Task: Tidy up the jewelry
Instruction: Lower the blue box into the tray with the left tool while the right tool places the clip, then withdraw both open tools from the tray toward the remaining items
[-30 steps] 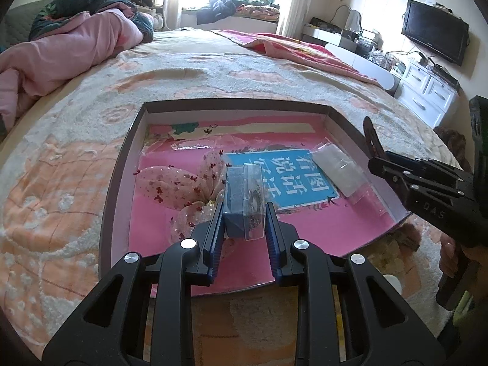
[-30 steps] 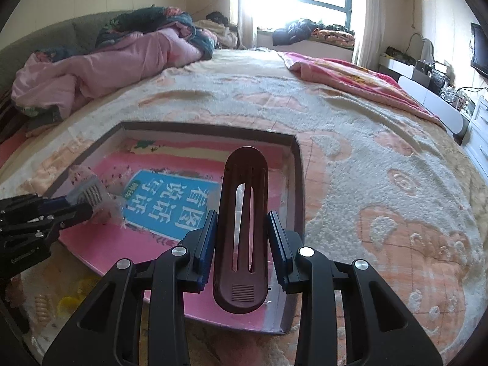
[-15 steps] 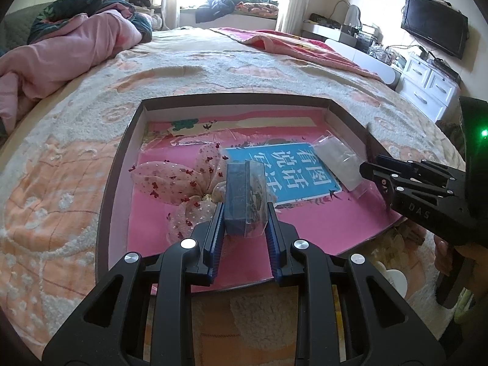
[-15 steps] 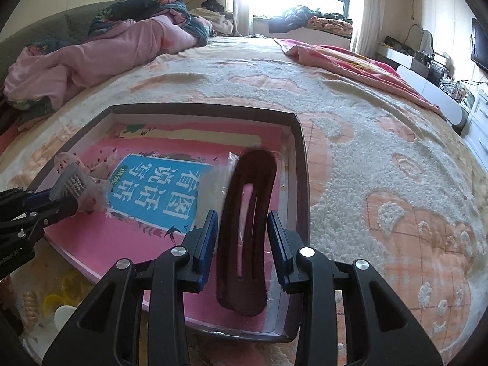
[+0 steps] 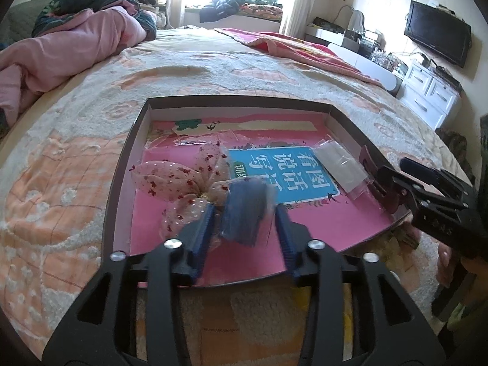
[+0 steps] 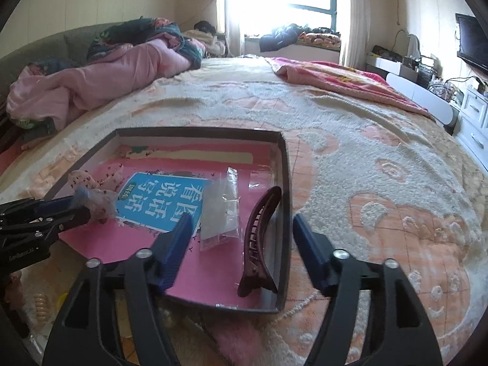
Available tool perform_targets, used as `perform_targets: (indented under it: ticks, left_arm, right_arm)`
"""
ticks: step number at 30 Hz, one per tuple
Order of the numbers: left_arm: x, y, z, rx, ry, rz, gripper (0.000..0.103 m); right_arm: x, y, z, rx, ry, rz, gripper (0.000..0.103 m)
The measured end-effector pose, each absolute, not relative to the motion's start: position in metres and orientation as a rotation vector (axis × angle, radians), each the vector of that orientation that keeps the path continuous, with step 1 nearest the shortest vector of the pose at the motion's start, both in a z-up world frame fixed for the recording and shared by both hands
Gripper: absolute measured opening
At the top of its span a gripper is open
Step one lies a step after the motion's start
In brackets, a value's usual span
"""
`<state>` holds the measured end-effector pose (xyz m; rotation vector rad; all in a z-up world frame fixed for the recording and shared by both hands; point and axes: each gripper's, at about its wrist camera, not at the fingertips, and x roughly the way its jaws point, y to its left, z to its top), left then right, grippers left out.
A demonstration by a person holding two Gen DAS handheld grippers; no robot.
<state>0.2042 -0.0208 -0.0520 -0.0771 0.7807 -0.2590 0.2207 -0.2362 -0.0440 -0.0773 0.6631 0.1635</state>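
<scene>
Jewelry mostly boxed: hair claw (image 6: 259, 241) dropped at tray (image 6: 285, 213) 3 o'clock, your right gripper (image 6: 241, 253) just opening, empty; left gripper (image 5: 244, 228) also just opening, blue packet (image 5: 244, 210) loose between pads.

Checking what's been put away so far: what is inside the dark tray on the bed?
Inside the tray: maroon hair claw, clear packet, sheer bow, a blue-labelled pink book. Beneath the book is hidden.

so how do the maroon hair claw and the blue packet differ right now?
Colour and shape: the maroon hair claw is a long, curved, slotted clip; the blue packet is a short block in clear wrap.
Pose: the claw leans against the tray wall; the packet looks blurred and tilted, as if dropping.
Place: the claw sits at the tray's right side, the packet by the sheer bow.
Shared: both sit untouched between jaws that have just been opening.
</scene>
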Motion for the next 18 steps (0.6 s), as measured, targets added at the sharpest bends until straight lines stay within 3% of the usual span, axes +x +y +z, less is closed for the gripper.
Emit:
perform_targets:
  ticks: [9, 18]
  left_arm:
    - [0.193, -0.016, -0.034, -0.083, 0.713, -0.248, 0.065]
    - [0.176, -0.014, -0.015, -0.091, 0.652, -0.255, 0.085]
  right_arm:
    - [0.197, -0.248, -0.03, -0.04, 0.603, 0.125, 0.088]
    - [0.172, -0.26, -0.015, -0.017, 0.553, 0.091, 0.09]
